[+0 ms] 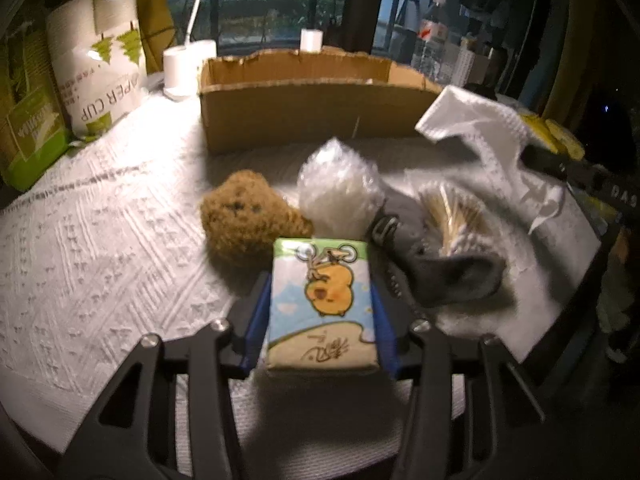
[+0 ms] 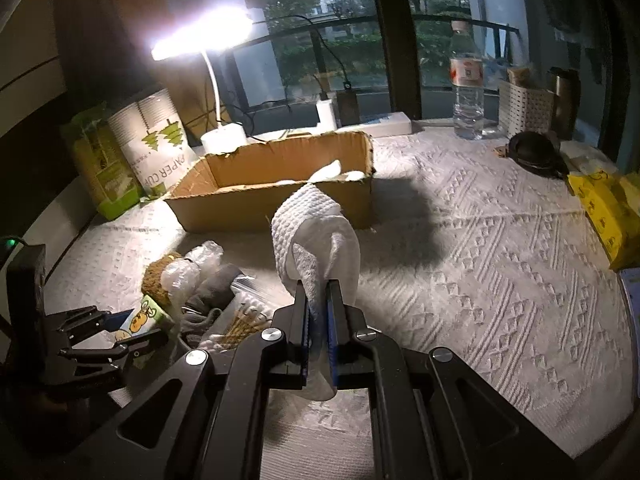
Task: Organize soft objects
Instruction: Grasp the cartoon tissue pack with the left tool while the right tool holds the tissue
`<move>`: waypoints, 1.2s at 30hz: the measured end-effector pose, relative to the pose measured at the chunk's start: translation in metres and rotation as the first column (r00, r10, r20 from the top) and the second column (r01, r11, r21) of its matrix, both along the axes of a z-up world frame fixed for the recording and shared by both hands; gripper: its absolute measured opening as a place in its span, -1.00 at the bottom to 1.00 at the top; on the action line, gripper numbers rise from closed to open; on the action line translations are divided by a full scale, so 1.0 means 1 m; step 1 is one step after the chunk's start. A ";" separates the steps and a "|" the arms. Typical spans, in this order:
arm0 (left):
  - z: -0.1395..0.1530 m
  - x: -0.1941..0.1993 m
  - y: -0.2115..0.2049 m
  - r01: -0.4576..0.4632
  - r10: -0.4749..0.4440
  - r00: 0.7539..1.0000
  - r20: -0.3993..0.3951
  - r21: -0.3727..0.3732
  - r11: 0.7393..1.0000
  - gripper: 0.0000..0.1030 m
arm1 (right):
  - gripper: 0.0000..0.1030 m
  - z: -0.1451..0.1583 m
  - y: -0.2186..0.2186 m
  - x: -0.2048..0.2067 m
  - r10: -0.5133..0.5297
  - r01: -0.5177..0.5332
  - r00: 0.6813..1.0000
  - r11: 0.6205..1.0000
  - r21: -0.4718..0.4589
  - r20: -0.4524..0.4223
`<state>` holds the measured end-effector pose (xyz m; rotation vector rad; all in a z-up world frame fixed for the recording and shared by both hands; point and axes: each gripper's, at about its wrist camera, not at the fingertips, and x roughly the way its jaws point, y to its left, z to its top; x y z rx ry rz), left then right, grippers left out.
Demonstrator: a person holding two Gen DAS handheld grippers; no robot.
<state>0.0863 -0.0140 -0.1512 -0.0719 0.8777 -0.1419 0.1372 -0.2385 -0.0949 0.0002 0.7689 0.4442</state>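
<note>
My left gripper (image 1: 320, 276) is shut on a tissue pack (image 1: 323, 304) printed with a yellow cartoon animal, held just above the table. Beyond it lie a brown plush bear (image 1: 248, 216), a bubble-wrap bag (image 1: 338, 190), a grey sock (image 1: 440, 264) and a bag of cotton swabs (image 1: 452, 212). My right gripper (image 2: 318, 300) is shut on a white cloth (image 2: 314, 236) and holds it up in front of the open cardboard box (image 2: 280, 196). The cloth also shows at the right in the left wrist view (image 1: 480, 128). The left gripper shows in the right wrist view (image 2: 116, 336).
A paper cup package (image 1: 100, 64) and a green pack (image 1: 28, 120) stand at the left. A lit desk lamp (image 2: 208, 36) stands behind the box. A water bottle (image 2: 466, 84), a white basket (image 2: 524, 108), a dark object (image 2: 536, 152) and yellow packs (image 2: 604, 208) are on the right.
</note>
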 end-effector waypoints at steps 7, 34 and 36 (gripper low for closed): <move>0.030 -0.001 0.002 -0.022 0.023 0.996 0.088 -0.007 1.000 -0.07 | -0.84 0.008 0.005 0.003 0.033 -0.033 0.999 0.999 0.020 0.024; 0.088 0.040 0.008 -0.066 0.067 0.969 0.240 -0.012 0.998 -0.08 | -0.84 0.044 0.027 0.027 0.149 -0.158 0.981 0.985 0.065 0.125; 0.090 0.044 0.009 -0.067 0.068 0.967 0.244 -0.013 0.998 -0.07 | -0.84 0.047 0.030 0.030 0.160 -0.170 0.978 0.983 0.067 0.134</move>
